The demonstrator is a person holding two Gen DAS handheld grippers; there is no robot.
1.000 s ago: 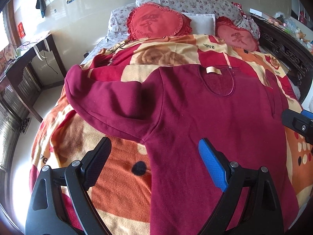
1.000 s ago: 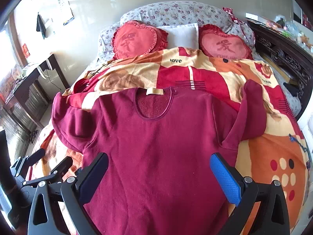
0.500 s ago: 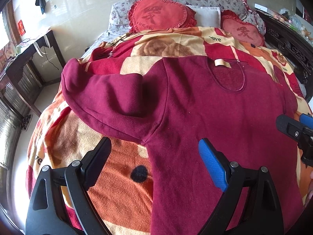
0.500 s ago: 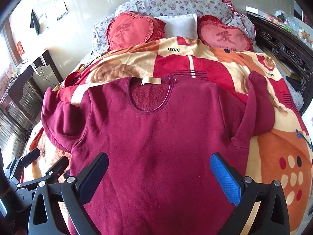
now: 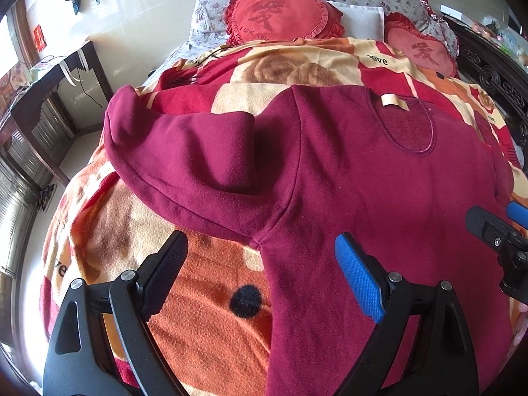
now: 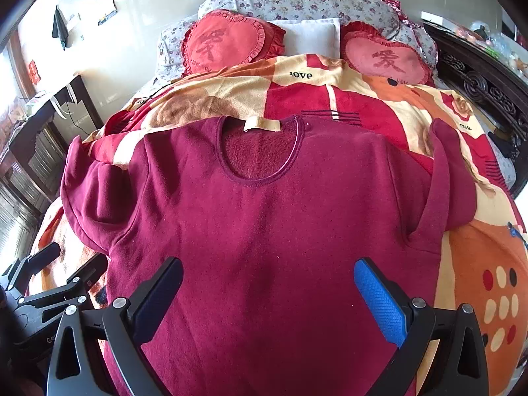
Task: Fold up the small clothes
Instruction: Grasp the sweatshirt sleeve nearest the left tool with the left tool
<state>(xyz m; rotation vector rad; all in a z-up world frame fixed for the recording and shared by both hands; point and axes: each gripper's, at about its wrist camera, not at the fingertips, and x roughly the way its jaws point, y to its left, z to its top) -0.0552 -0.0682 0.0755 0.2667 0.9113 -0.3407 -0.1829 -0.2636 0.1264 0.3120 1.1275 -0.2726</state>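
A dark red long-sleeved top point(image 6: 270, 231) is laid front-up on a bed covered by a red, orange and cream blanket point(image 6: 478, 280), its neckline point(image 6: 260, 151) with a pale label turned towards the heart-shaped cushions point(image 6: 227, 44) at the head. The body is spread fairly flat; the sleeve on the left point(image 5: 184, 161) is bunched and doubled back beside the shoulder, and the sleeve on the right point(image 6: 445, 178) is folded in along the side seam. Both tools are carried wide apart and nothing is held: the left tool point(image 5: 260, 264) hangs over the left armpit seam and side edge, the right tool point(image 6: 269, 283) over the lower middle of the body. No fold of the body appears to have been made, so the step in hand is judged to be the first grasp. It would be best done by taking the left sleeve near its cuff, where the cloth is thick and rolled, with both layers caught between the pads so that only the sleeve is lifted and not the blanket beneath. The sleeve should be drawn out smooth before being laid across the chest, while the body is steadied by the right tool. Fleece of this kind is likely to cling to the blanket, so a slow lift is advised.
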